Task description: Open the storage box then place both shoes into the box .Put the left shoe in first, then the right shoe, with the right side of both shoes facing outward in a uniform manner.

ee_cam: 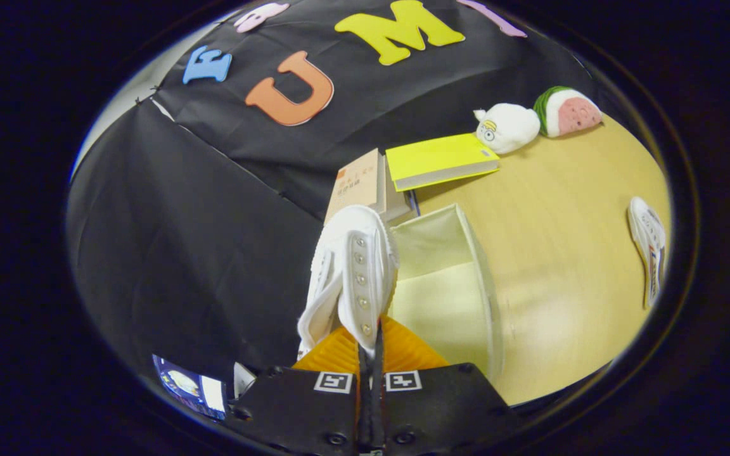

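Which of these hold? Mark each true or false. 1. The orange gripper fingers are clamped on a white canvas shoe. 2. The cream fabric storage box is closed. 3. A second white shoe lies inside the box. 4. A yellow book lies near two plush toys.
1. True: the gripper is shut on the white canvas shoe, pinching its edge.
2. False: the cream fabric storage box is open, its inside visible.
3. False: the second white shoe lies on the wooden table, apart from the box.
4. True: the yellow book lies beside the white plush toy and the watermelon plush toy.
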Tool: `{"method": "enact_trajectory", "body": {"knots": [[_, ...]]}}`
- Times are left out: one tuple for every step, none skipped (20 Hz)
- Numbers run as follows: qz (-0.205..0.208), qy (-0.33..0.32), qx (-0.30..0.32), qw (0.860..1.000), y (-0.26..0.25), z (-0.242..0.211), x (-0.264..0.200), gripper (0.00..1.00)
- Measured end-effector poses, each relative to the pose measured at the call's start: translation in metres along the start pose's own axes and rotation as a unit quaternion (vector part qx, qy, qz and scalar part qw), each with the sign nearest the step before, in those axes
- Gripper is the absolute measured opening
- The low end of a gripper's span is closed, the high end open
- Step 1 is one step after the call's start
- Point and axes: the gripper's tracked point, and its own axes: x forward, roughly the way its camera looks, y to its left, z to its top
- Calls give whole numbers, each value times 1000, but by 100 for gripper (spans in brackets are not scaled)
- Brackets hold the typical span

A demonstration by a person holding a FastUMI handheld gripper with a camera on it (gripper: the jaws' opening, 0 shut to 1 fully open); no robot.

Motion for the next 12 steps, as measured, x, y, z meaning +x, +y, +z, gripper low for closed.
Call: {"method": "enact_trajectory", "body": {"knots": [[-11,1,5,1000,-3,-4,11,5],[-23,5,6,1000,-5,-3,21,5],[-32,10,7,999,-8,-9,32,5],[-39,17,10,999,-10,-13,41,5],[-46,25,10,999,-12,-17,48,5],[-55,32,9,998,-14,-21,53,5],[-63,32,9,997,-16,-22,58,5],[-65,30,10,997,-15,-22,62,5],[-73,37,4,997,-20,-24,68,5],[-81,45,1,996,-23,-28,72,5],[-83,46,4,995,-25,-28,75,5],[-92,59,1,994,-28,-33,79,6]]}}
